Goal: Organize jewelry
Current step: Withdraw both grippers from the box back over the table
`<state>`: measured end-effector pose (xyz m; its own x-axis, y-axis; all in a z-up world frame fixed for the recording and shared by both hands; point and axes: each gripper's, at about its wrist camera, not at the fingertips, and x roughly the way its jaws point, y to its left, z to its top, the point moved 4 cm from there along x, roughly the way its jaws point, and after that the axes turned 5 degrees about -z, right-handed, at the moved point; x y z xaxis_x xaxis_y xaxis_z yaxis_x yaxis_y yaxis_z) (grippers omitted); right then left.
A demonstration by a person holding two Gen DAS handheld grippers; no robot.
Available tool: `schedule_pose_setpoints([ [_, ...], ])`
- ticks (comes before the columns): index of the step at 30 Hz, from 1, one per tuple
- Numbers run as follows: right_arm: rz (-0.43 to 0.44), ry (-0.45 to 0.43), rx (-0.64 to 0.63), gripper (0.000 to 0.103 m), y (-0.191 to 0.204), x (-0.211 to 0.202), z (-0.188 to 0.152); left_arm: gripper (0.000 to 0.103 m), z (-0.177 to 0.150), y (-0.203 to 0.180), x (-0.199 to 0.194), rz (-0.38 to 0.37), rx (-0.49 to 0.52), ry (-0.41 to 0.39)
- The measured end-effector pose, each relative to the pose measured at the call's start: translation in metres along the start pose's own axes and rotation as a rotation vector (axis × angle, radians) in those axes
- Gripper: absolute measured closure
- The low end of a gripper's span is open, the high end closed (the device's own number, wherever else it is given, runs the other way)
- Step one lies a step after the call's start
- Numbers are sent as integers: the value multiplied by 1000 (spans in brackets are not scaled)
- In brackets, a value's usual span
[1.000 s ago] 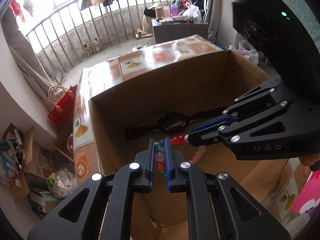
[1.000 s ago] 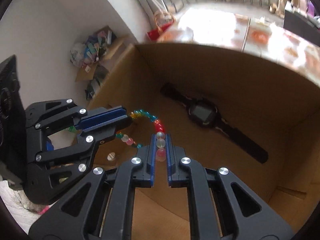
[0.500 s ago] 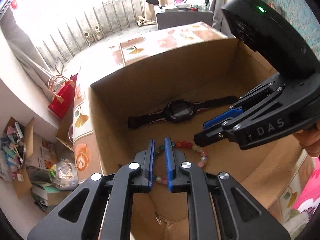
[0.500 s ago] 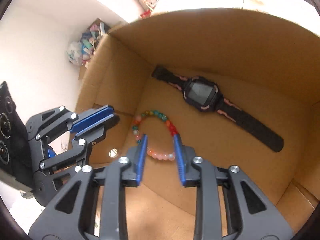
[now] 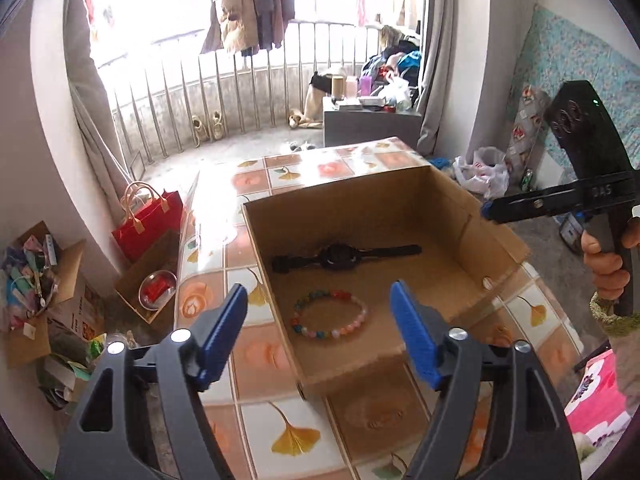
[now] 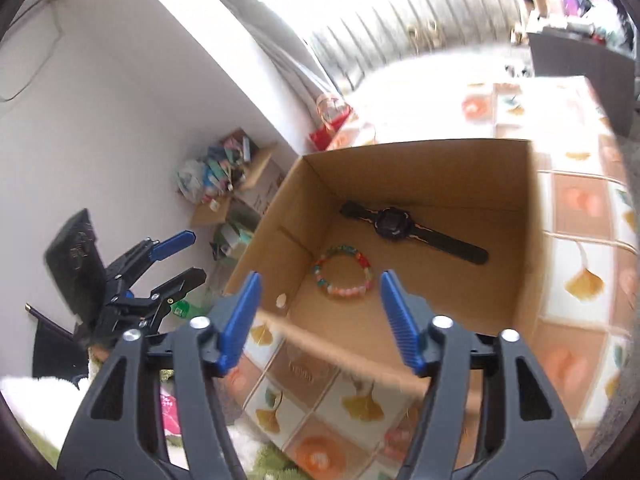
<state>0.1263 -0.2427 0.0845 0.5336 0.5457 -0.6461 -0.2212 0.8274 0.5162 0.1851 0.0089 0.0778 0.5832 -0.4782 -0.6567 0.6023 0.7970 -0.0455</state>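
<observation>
Bracelet (image 5: 329, 314) sits in the box (image 5: 472, 216) at 6 o'clock of the watch (image 5: 340, 255); both grippers' fingers (image 5: 412, 340) opening, empty. Next piece needs finding, I guess.

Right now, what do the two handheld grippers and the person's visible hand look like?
Both the left gripper and right gripper have black skeletal fingers, silver bolts and ribbed blue pads. The right one bears white lettering and a green light. The hand shows a knitted greenish cuff.
</observation>
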Motion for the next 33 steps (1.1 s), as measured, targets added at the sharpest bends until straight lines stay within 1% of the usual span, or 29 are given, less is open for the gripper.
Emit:
schedule_pose_setpoints([
  [2,-5,-44,0,34,3,-23,-23,24,-13,-4,-10,-28,-16,-2],
  [3,-5,-63,10,33,3,-30,-35,21,-25,-7,-13,-49,-31,6],
  [5,-6,-76,57,33,-1,-35,-60,19,-44,-13,-12,-71,-54,37],
  [8,-21,-45,148,33,-10,-20,-97,19,-76,-22,6,-63,-80,114],
  [10,-35,0,221,34,-19,-5,-123,19,-96,-27,24,-45,-97,175],
  [12,-66,29,256,41,-24,7,-140,19,-112,-33,40,-33,-99,222],
  [13,-116,56,253,44,-25,17,-151,19,-118,-35,44,-34,-105,232],
  [15,-206,75,232,53,-24,24,-163,19,-131,-34,56,-26,-111,264],
  [16,-237,94,212,56,-22,31,-169,19,-137,-35,62,-23,-113,279],
  [17,-255,103,195,62,-20,34,-174,19,-142,-35,67,-20,-115,295],
  [19,-321,113,139,68,-16,39,-180,19,-147,-37,75,-12,-114,322],
  [20,-360,114,96,73,-12,42,-182,19,-150,-37,78,-12,-116,336],
  [22,-406,89,58,74,-11,42,-181,15,-152,-39,80,9,-104,340],
  [24,-428,73,51,74,-16,42,-183,11,-153,-40,83,29,-84,355],
  [26,-435,75,42,75,-20,45,-177,6,-156,-41,86,57,-74,371],
  [28,-426,92,30,75,-24,55,-175,6,-156,-40,87,59,-91,373],
  [30,-406,114,28,75,-26,56,-174,6,-157,-40,87,60,-90,372],
  [31,-398,140,36,75,-29,62,-176,6,-158,-40,87,60,-88,372],
  [33,-380,172,57,76,-34,59,-181,6,-159,-39,86,60,-88,378],
])
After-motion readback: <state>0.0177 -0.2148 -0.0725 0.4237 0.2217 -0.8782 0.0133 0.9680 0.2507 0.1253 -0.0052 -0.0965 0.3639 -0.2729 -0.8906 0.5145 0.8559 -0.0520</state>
